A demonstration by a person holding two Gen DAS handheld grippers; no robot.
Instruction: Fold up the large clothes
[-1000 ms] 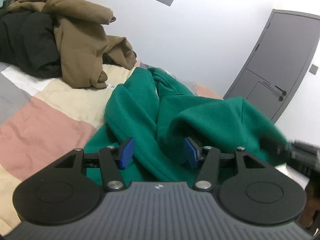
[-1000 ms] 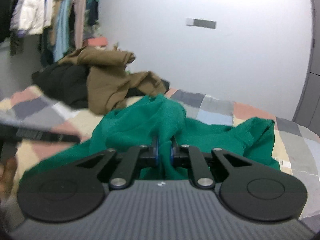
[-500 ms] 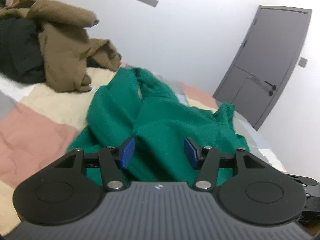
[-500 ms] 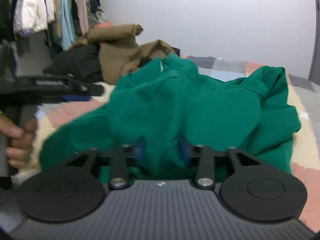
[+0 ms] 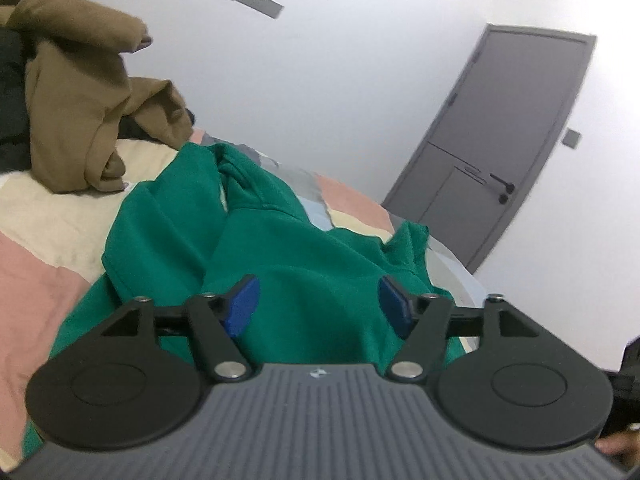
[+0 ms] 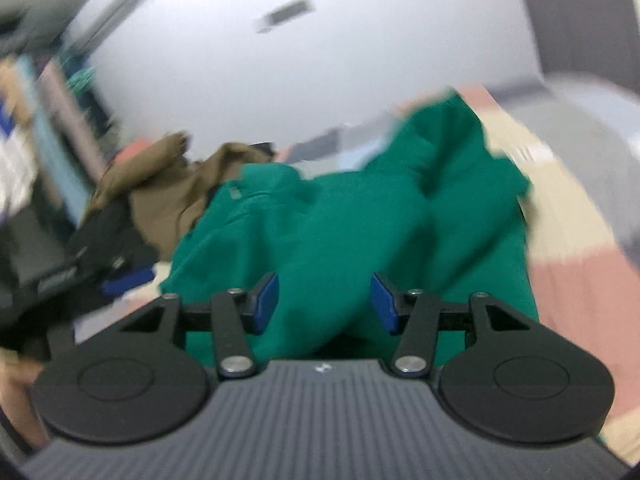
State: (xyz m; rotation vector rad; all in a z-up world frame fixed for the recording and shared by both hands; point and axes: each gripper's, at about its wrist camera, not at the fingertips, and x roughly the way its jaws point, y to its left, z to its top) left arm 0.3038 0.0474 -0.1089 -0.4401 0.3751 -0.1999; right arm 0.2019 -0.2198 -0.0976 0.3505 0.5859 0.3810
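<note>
A large green sweatshirt [image 5: 280, 248] lies crumpled on the patchwork bedspread [image 5: 36, 264]. It also shows in the right wrist view [image 6: 340, 224], which is blurred by motion. My left gripper [image 5: 320, 304] is open and empty just above the near part of the green cloth. My right gripper [image 6: 324, 300] is open and empty over the same garment, near its front edge. The left gripper [image 6: 124, 282] shows at the left edge of the right wrist view.
A brown garment [image 5: 80, 92] lies piled on black clothes [image 5: 12, 120] at the back left of the bed. A grey door [image 5: 512, 136] stands at the right. Hanging clothes [image 6: 24, 128] fill the far left. The bed's right edge [image 5: 464, 276] is close.
My right gripper opened and let go of the green cloth, which dropped onto the bed. The right gripper has swung and tilted. The left gripper stayed open and shifted slightly.
</note>
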